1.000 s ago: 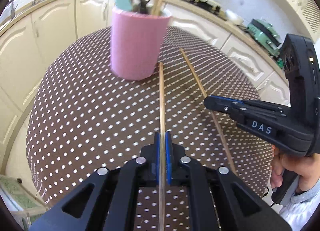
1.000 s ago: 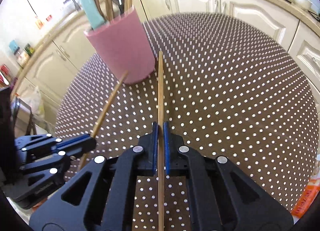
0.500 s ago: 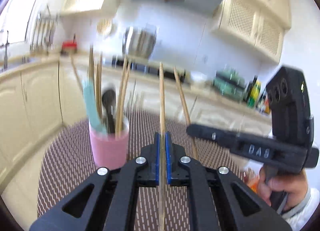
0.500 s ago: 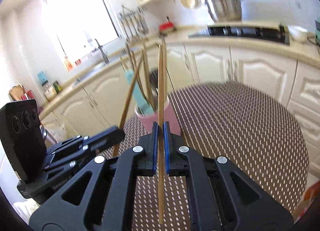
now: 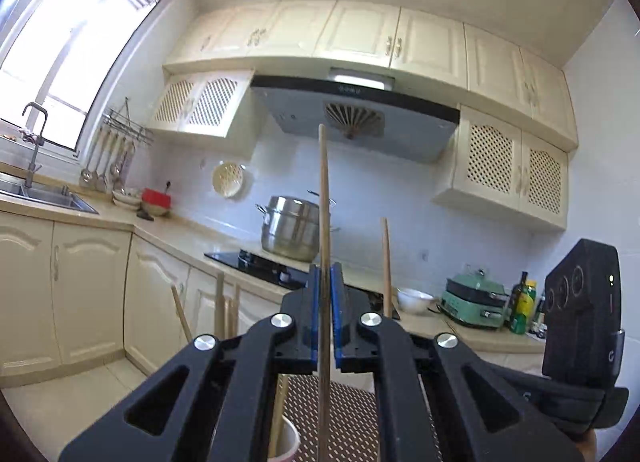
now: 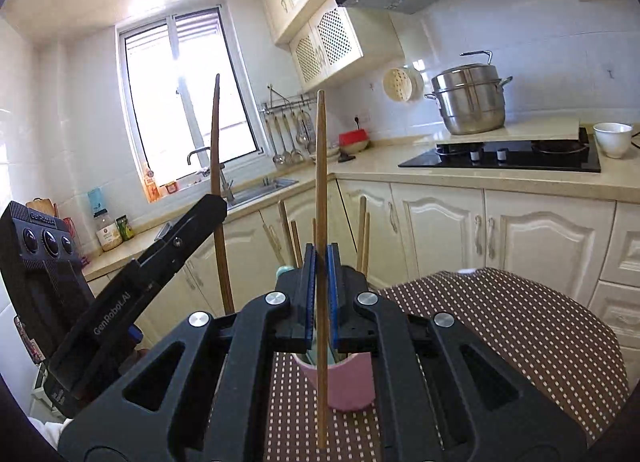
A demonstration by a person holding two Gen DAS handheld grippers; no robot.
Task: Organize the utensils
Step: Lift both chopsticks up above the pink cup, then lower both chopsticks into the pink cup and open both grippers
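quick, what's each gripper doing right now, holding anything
Left gripper: shut on a chopstick, which stands upright.
Right gripper: shut on another chopstick, also upright, above the pink cup.

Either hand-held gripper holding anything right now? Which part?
Both. The left hand-held gripper is shut on one chopstick, the right hand-held gripper on another chopstick. Each is pinched partway along the shaft, both ends sticking out, upright.
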